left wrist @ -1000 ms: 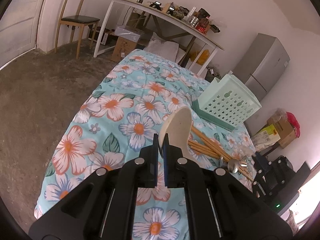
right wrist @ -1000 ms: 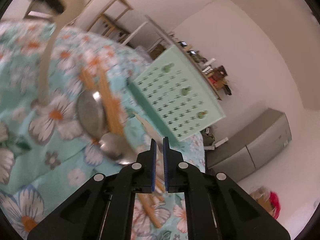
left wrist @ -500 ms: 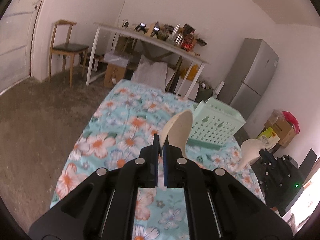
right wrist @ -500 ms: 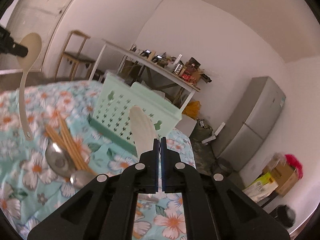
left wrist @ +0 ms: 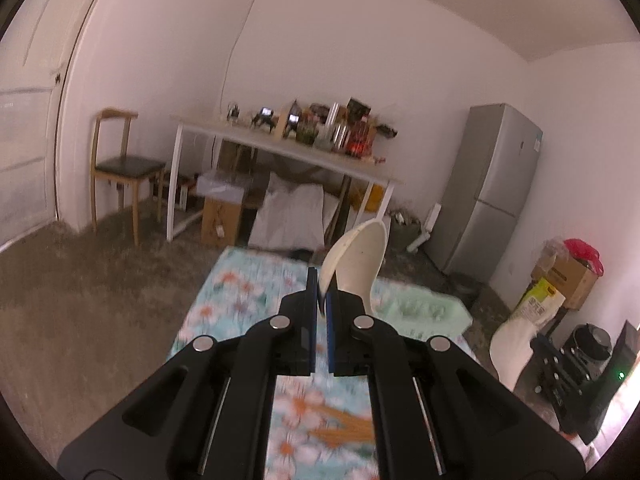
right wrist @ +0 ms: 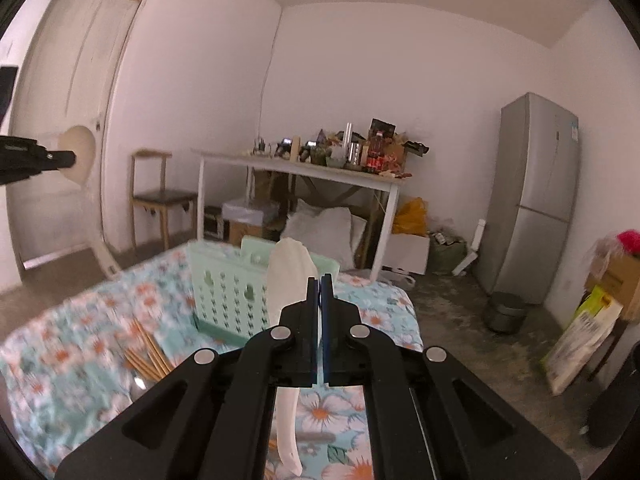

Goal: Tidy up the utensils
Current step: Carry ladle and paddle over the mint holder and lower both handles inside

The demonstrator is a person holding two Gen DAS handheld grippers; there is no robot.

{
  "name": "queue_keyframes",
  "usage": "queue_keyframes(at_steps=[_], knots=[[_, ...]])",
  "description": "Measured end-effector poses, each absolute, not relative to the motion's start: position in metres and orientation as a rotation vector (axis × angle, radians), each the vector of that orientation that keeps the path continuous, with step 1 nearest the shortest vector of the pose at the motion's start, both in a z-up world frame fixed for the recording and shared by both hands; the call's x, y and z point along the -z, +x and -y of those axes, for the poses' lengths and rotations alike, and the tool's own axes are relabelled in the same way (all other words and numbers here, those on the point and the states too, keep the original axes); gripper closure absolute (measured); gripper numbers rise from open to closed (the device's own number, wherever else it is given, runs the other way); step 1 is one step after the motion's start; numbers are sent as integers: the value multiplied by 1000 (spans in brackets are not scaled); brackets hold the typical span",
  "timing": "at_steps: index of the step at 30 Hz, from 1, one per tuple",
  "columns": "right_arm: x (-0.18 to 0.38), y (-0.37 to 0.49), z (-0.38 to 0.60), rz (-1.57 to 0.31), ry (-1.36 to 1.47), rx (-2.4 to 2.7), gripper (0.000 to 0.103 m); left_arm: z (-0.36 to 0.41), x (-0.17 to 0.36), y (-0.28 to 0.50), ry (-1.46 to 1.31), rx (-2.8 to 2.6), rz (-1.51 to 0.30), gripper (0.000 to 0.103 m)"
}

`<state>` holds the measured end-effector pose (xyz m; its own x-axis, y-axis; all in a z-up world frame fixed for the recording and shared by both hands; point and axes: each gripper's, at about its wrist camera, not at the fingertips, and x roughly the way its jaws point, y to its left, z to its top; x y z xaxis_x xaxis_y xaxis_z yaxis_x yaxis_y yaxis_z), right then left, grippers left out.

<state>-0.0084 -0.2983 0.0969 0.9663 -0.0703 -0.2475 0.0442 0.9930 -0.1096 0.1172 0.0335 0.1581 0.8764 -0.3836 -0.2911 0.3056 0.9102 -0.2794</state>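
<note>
My left gripper (left wrist: 319, 284) is shut on a cream plastic spoon (left wrist: 357, 262), held high above the floral-cloth table (left wrist: 240, 292). My right gripper (right wrist: 319, 284) is shut on a second cream spoon (right wrist: 286, 276), whose handle hangs down below the fingers. A mint green perforated basket (right wrist: 230, 300) stands on the cloth just beyond the right gripper; it also shows blurred in the left wrist view (left wrist: 424, 306). Wooden chopsticks (right wrist: 148, 354) and a metal spoon (right wrist: 138, 384) lie on the cloth left of the right gripper. The left gripper with its spoon (right wrist: 78, 156) shows at far left.
A white table with clutter (right wrist: 304, 172), a wooden chair (right wrist: 160, 196), a grey fridge (right wrist: 536, 200) and cardboard boxes (left wrist: 568, 280) stand around the room. A door (right wrist: 72, 120) is at the left. The right gripper's spoon (left wrist: 516, 352) shows at the left view's right edge.
Both grippers have risen and tilted up with their spoons, so the table now sits lower in both views. The right gripper picked its spoon off the cloth.
</note>
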Motion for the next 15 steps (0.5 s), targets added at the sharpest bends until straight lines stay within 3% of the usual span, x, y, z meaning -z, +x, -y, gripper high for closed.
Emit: queue_keyframes(at_steps=[8, 15], knots=[[-134, -7, 323, -170, 16, -9, 102, 8, -204, 146, -140, 351, -195, 100], [-164, 0, 347, -99, 93, -64, 102, 64, -192, 187, -9, 340, -203, 100]])
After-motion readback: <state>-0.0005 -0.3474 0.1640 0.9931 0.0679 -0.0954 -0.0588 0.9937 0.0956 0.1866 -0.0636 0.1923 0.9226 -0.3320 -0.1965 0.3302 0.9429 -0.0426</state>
